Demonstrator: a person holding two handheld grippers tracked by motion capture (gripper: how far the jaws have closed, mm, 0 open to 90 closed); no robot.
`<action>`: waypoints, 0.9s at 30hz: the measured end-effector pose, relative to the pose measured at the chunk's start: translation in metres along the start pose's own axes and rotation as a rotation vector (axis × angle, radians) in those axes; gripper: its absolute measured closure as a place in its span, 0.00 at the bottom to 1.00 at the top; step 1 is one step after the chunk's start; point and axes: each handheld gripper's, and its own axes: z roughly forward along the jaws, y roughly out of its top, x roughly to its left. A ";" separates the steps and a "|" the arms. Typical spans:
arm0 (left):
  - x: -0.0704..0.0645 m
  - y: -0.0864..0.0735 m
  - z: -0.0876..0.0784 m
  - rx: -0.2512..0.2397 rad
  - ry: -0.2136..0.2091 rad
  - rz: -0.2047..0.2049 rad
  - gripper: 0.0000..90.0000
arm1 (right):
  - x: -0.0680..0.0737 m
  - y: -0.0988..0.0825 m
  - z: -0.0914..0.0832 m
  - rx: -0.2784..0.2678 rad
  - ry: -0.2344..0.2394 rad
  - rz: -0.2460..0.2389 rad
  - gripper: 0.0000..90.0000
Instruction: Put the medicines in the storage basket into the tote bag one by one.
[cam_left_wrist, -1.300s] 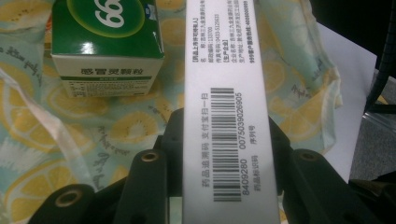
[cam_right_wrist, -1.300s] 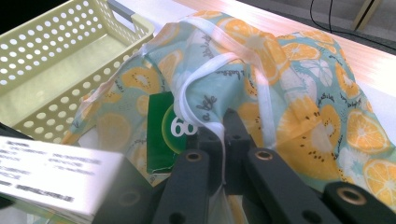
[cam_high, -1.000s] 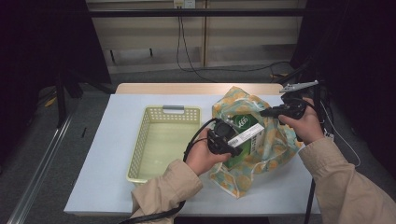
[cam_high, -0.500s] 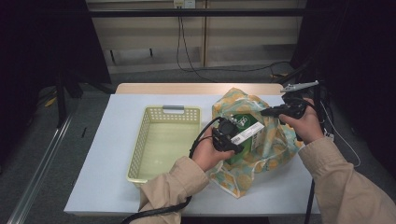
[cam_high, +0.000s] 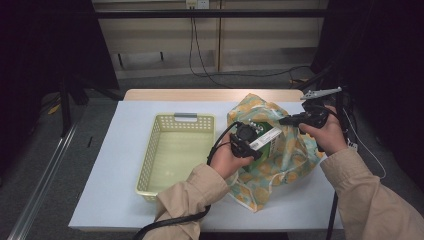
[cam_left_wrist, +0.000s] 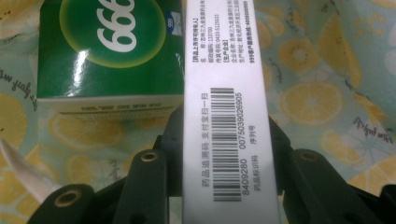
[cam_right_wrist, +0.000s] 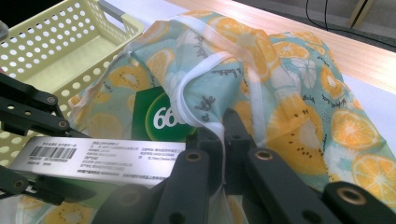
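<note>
A lemon-print cloth bag (cam_high: 285, 160) lies on the white table, its mouth held up. My right gripper (cam_high: 289, 120) is shut on the bag's white-hemmed rim (cam_right_wrist: 205, 109), and its jaws meet on the fabric (cam_right_wrist: 224, 116). My left gripper (cam_high: 260, 141) is shut on a long white box with a barcode (cam_left_wrist: 226, 116), and holds it at the bag's mouth. The same white box (cam_right_wrist: 98, 156) shows in the right gripper view. Inside the bag lies a green box (cam_left_wrist: 109, 46), also seen past the hem in the right gripper view (cam_right_wrist: 156, 116).
A pale yellow perforated basket (cam_high: 150, 150) with nothing in it stands left of the bag on the white table (cam_high: 115, 200). A wooden strip (cam_high: 200, 95) runs along the table's far edge. Cables trail from both grippers.
My left hand has moved a little to the right and toward the bag's mouth with the white box. The right gripper has kept still on the rim.
</note>
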 end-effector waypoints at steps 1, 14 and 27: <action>0.000 0.000 0.002 -0.005 0.002 -0.003 0.70 | 0.000 0.000 0.000 -0.002 0.000 -0.002 0.99; 0.001 0.009 0.010 -0.007 0.013 -0.004 0.70 | 0.000 0.000 -0.002 -0.002 0.003 0.001 0.99; -0.007 0.015 0.022 -0.007 0.007 0.007 0.70 | -0.001 -0.003 -0.003 -0.008 0.009 0.007 0.99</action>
